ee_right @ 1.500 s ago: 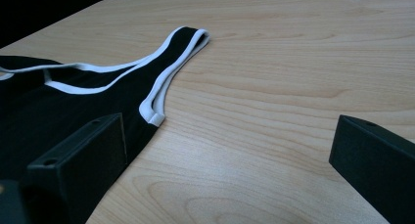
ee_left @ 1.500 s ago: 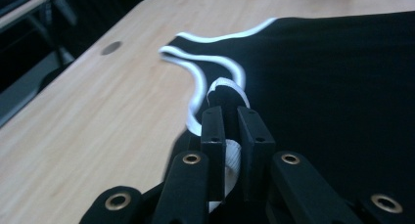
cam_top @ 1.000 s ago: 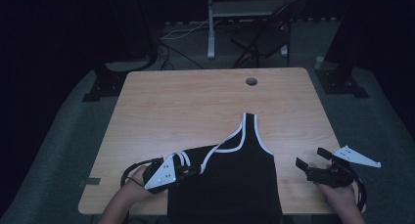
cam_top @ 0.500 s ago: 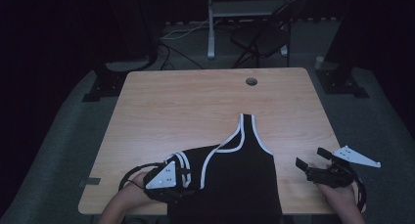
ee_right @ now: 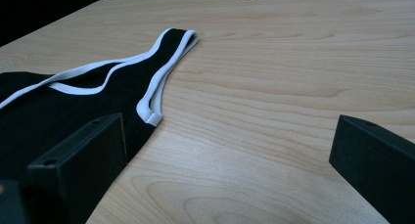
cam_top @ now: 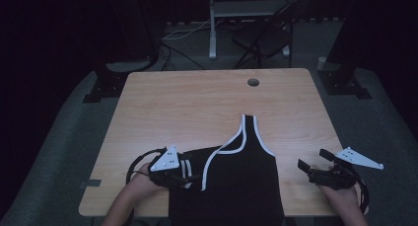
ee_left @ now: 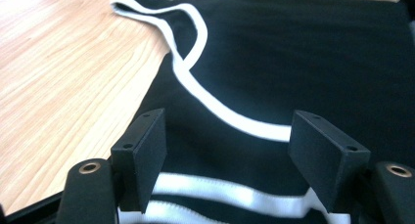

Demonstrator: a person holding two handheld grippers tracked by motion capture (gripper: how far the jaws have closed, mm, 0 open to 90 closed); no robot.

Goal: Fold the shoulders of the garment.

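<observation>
**Left claw lets go of the folded top**

The black sleeveless fabric top with white trim [cam_top: 236,186] is lying flat on the pale wooden worktop [cam_top: 197,102], under the left claw [ee_left: 227,150], whose jaws have just been opening, nothing clamped. The right claw [ee_right: 220,170] is waiting apart beside it.

Black sleeveless top [cam_top: 236,181] with white trim, lying flat on the table; its striped edge beneath the left gripper [cam_top: 183,172], strap extending beyond it.
</observation>
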